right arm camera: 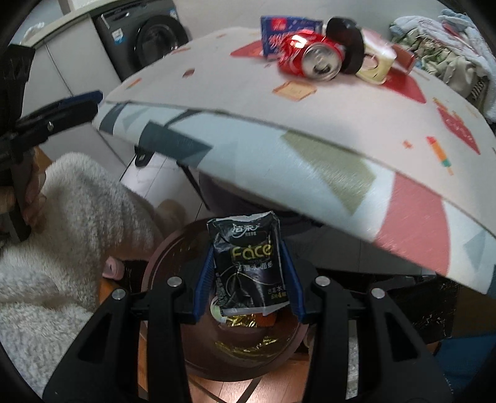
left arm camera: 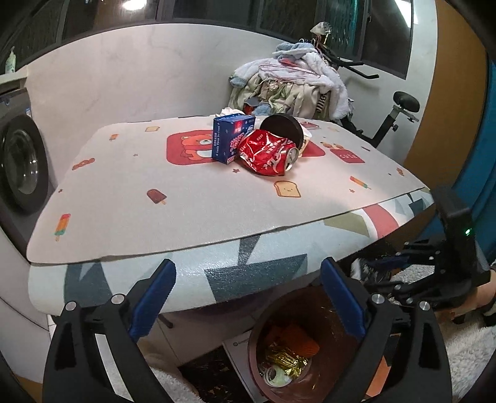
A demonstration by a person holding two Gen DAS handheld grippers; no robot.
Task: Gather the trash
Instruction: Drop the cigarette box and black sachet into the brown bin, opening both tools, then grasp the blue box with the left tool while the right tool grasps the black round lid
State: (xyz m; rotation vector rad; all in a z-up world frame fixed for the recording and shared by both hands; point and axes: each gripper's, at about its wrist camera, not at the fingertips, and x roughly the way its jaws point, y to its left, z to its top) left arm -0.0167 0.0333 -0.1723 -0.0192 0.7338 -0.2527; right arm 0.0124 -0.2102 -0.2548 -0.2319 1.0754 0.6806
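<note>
Black "Face" packet (right arm camera: 246, 263) (right gripper (right arm camera: 248, 279))

you've got a washing machine (left arm camera: 21, 161) at the left edge, a pale marbled wall (left arm camera: 148, 80) across the upper middle, dark windows (left arm camera: 341, 28) along the top, an exercise bike (left arm camera: 393, 117) piled with laundry (left arm camera: 294, 83) at upper right, a fluffy white rug (right arm camera: 62, 223) lower left.
</note>
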